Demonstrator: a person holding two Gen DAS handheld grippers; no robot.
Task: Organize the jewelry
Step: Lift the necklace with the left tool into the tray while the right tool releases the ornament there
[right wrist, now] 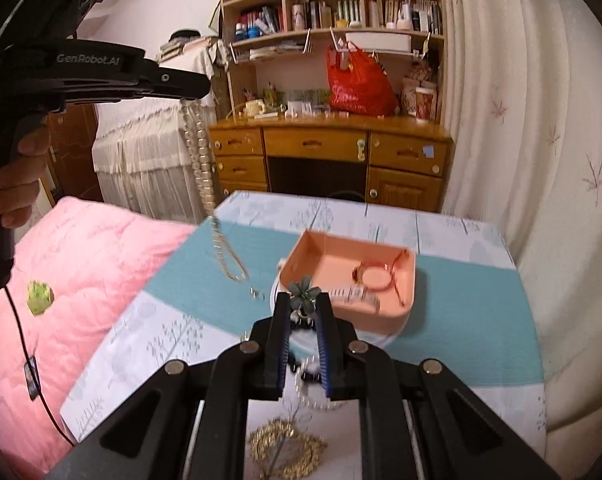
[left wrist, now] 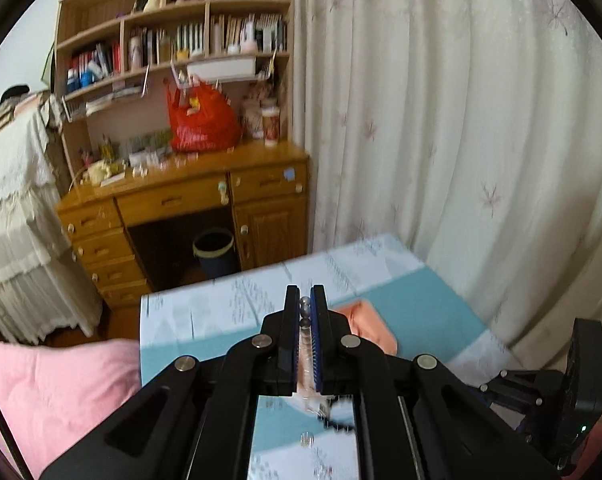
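Pearl necklace up, flower piece pinched: land both in the pink tray

Pearl necklace (right wrist: 200, 148) hangs from your left gripper (right wrist: 195, 84), high at about 10 o'clock in the right wrist view. Its jaws are nearly closed on the strand, and beads show between them in the left wrist view (left wrist: 305, 320). The lower loop trails down to the teal band of the tablecloth (right wrist: 461, 320), at about 9 o'clock from the pink tray (right wrist: 405, 292).

Your right gripper (right wrist: 303, 308) is closed to a narrow gap on a dark flower-shaped piece (right wrist: 304, 294), probably a hair clip or brooch, held just at the near left corner of the tray. A red cord bracelet (right wrist: 375, 276) already lies inside.

To do this step well:
- Carry the left gripper toward 3 o'clock until the strand hangs over the tray's open middle, and lift first so the trailing loop clears the rim instead of dragging against it.
- Lower slowly so the pearls pile up inside, then let go; a swinging strand could spill over the wall.
- Keep the right gripper clear of the strand's path, or set the flower piece down first in the near corner.
- A gold ornament (right wrist: 287, 450) and another beaded strand (right wrist: 313, 394) remain on the table at 6 o'clock, partly hidden by the gripper.
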